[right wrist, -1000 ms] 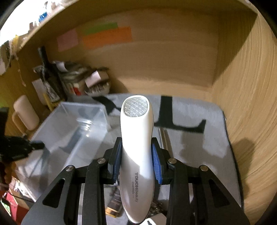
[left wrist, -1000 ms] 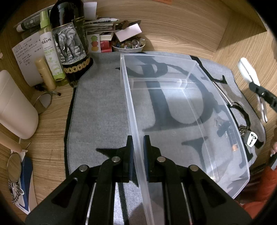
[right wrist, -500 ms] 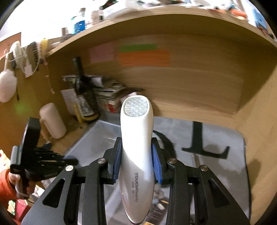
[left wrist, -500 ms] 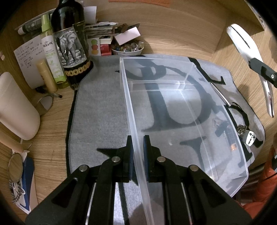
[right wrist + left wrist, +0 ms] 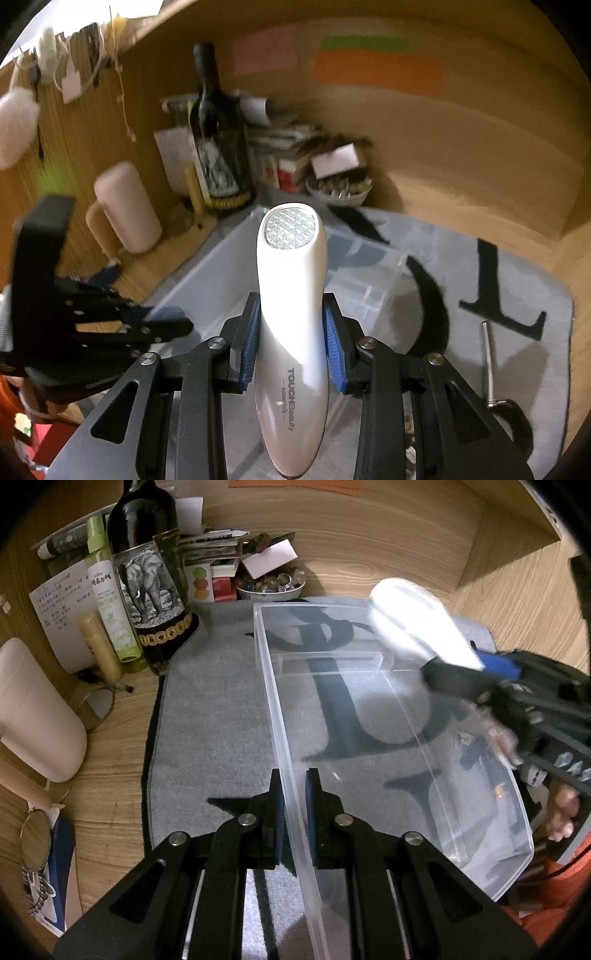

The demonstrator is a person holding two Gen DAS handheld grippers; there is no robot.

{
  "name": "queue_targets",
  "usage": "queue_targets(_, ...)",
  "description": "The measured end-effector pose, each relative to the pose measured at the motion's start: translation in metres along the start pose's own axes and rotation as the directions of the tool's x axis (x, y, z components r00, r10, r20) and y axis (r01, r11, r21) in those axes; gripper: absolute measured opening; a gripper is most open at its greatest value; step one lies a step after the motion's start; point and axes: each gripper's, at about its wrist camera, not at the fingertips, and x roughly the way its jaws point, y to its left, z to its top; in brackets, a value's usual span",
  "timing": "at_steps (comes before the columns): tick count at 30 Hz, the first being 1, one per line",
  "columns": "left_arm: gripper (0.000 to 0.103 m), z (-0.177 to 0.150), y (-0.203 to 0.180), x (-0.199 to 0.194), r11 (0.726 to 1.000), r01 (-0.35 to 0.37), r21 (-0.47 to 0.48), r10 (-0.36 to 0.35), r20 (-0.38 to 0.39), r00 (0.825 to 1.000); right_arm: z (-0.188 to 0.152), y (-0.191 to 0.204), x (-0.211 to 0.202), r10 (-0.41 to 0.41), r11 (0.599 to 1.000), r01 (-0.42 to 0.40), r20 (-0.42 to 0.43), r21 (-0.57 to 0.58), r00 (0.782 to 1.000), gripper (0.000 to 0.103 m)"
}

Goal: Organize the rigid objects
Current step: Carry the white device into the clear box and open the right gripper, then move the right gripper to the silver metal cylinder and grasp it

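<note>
My left gripper (image 5: 292,805) is clamped on the near left wall of the clear bin (image 5: 480,882), its blue pads pinching the thin plastic from both sides. The bin sits on a grey mat (image 5: 207,716) with big black letters, on a wooden desk (image 5: 388,539). I see nothing lying inside the bin; the mat's lettering shows through its floor.

My right gripper (image 5: 291,334) grips a white wand (image 5: 293,332) marked "TOUCHBeauty", held at its waist between the blue pads, with its gridded head pointing away from me. From the left wrist view the wand (image 5: 417,627) hangs above the far right corner of the bin, blurred, with the right gripper (image 5: 476,668) behind it at the right edge. From the right wrist view the wand's head lies over the bin (image 5: 221,273), and the left gripper (image 5: 162,325) shows at the left on the bin's wall.

At the back left of the desk stand a dark bottle (image 5: 147,576) with an elephant label, a green spray bottle (image 5: 110,594) just beside it, a small bowl (image 5: 271,587) of trinkets and a stack of papers (image 5: 218,542). A white mug (image 5: 125,210) stands left of the mat. A metal rod (image 5: 488,362) lies on the mat, right of the bin.
</note>
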Motion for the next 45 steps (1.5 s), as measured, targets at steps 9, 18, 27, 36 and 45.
queue_targets(9, 0.011, -0.001, -0.003, -0.001, 1.000, -0.012, 0.011, 0.012, 0.006, 1.000, -0.005, 0.006, 0.037, -0.005, 0.999, 0.001, -0.116, -0.036, 0.993, 0.029)
queue_targets(18, 0.011, -0.001, -0.003, -0.001, 1.000, -0.007, 0.009, 0.007, 0.007, 1.000, -0.007, 0.007, 0.049, -0.010, 0.997, -0.004, -0.193, -0.072, 0.981, 0.031)
queue_targets(27, 0.011, 0.000, -0.002, 0.003, 1.000, 0.002, 0.005, -0.002, -0.001, 1.000, -0.007, 0.008, 0.040, -0.019, 0.996, 0.007, -0.144, -0.085, 0.989, 0.036)
queue_targets(36, 0.011, 0.000, -0.001, 0.003, 1.000, 0.001, 0.006, -0.001, -0.001, 1.000, 0.001, -0.005, 0.005, -0.058, 0.997, 0.056, -0.031, -0.057, 0.998, 0.055)
queue_targets(45, 0.011, 0.000, 0.000, 0.004, 1.000, 0.004, 0.004, -0.004, -0.001, 1.000, 0.005, -0.050, -0.038, -0.169, 0.986, 0.167, 0.067, 0.024, 0.983, 0.064)
